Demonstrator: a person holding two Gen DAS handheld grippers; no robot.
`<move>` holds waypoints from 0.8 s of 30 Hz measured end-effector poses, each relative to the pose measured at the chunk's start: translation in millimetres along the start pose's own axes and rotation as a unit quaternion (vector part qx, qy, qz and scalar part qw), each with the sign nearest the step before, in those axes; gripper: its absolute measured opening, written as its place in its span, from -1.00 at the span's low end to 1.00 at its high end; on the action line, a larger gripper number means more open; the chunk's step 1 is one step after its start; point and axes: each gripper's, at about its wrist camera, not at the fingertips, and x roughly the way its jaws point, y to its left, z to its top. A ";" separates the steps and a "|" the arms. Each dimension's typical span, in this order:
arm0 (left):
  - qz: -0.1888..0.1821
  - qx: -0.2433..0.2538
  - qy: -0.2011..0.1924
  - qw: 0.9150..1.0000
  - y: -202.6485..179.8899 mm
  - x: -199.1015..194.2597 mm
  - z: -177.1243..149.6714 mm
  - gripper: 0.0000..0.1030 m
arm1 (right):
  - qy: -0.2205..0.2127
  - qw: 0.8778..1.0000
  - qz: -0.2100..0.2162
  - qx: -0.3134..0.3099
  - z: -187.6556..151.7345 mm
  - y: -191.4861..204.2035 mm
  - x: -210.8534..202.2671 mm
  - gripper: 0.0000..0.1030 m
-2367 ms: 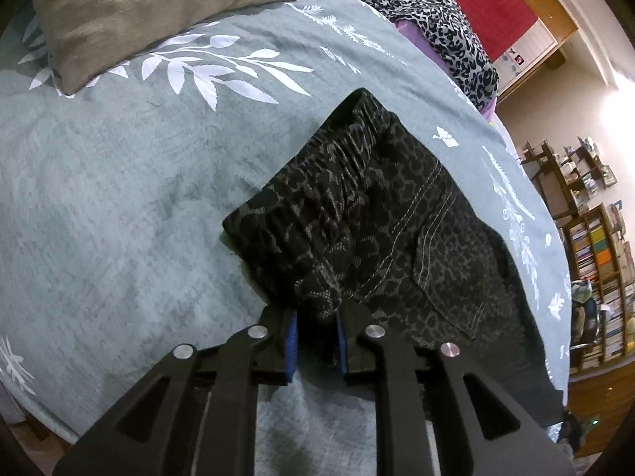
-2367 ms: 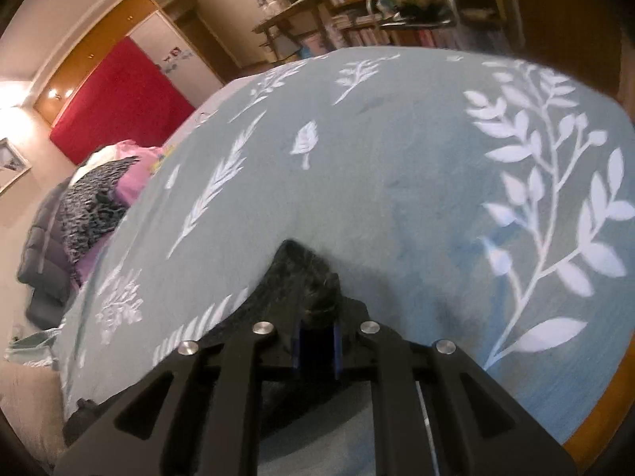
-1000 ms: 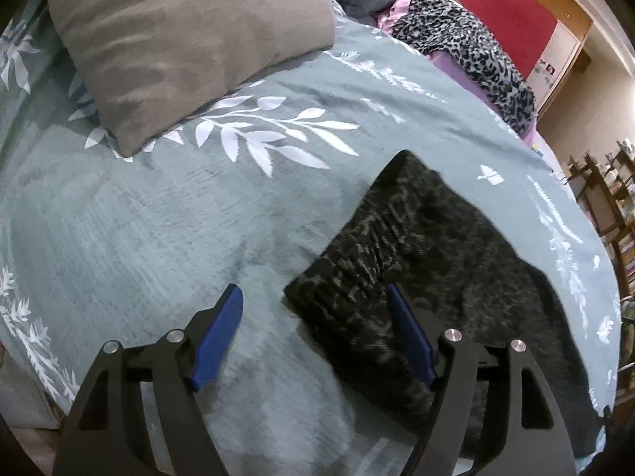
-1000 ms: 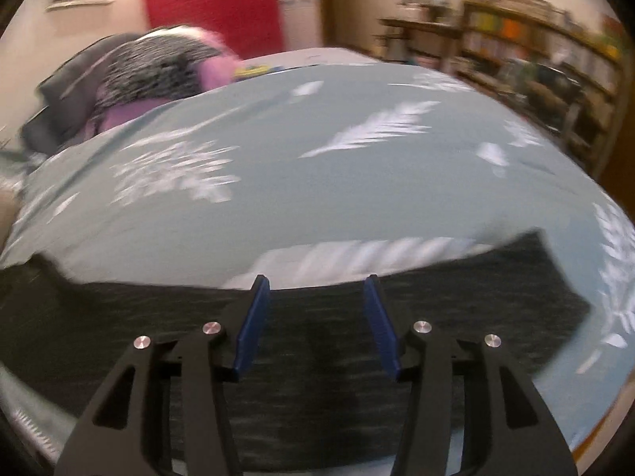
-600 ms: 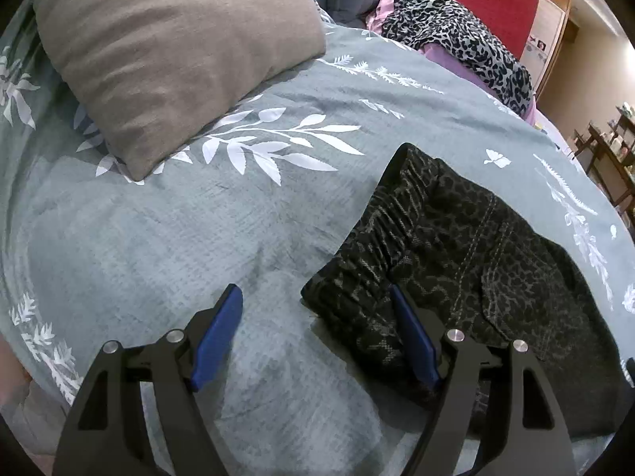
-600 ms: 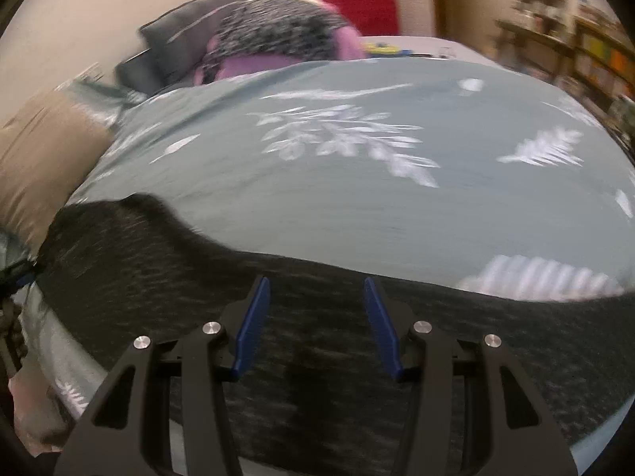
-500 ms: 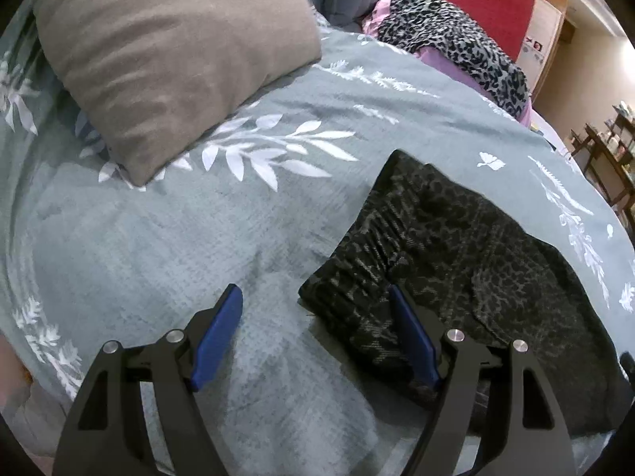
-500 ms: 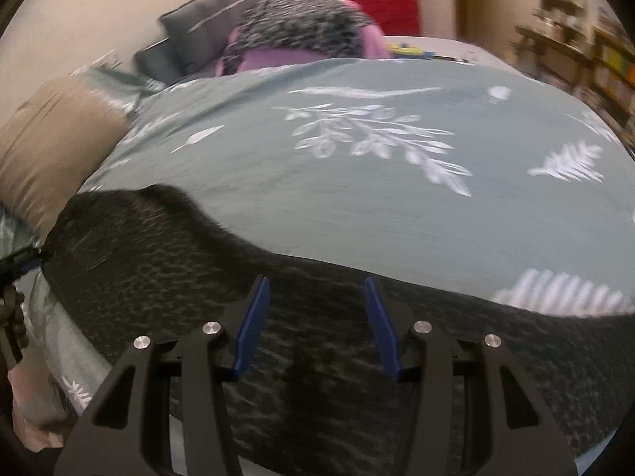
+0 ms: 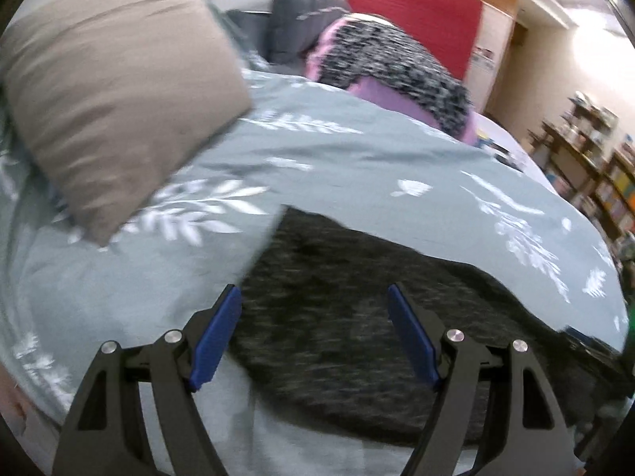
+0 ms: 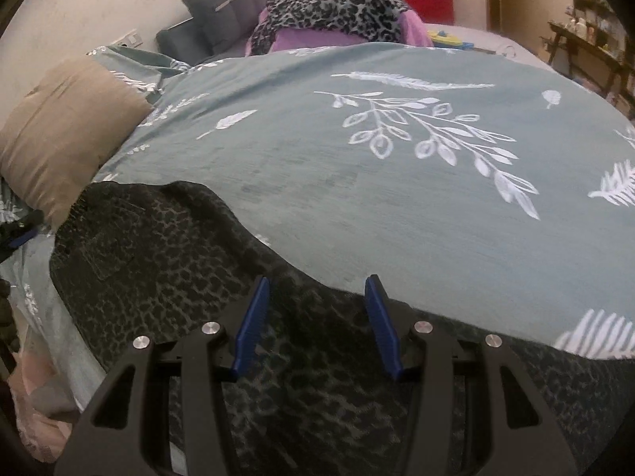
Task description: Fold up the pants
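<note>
Dark leopard-print pants (image 9: 357, 317) lie flat on the grey-green bedspread (image 9: 357, 150), stretched left to right along the near edge. My left gripper (image 9: 313, 333) is open and empty, hovering over the waistband end; this view is blurred. In the right wrist view the pants (image 10: 178, 269) spread from the left under my right gripper (image 10: 317, 321), which is open and empty above the leg part. A back pocket (image 10: 107, 246) shows at the left. The left gripper's blue pad (image 10: 22, 238) peeks in at the far left edge.
A tan pillow (image 9: 107, 91) lies at the left end of the bed, also in the right wrist view (image 10: 59, 135). A purple and leopard-print heap (image 10: 333, 12) and a dark grey cushion (image 10: 222, 4) sit at the back. Bookshelves (image 9: 599, 182) stand at the right.
Both grippers, earlier shut on the pants, have opened and let them go. The left gripper has swung right over the waistband. The right gripper has panned left along the pants.
</note>
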 end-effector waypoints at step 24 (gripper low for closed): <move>-0.024 0.043 0.078 0.996 -35.1 74.0 -30.1 0.47 | 0.089 0.987 0.133 0.013 47.2 34.5 86.9 0.01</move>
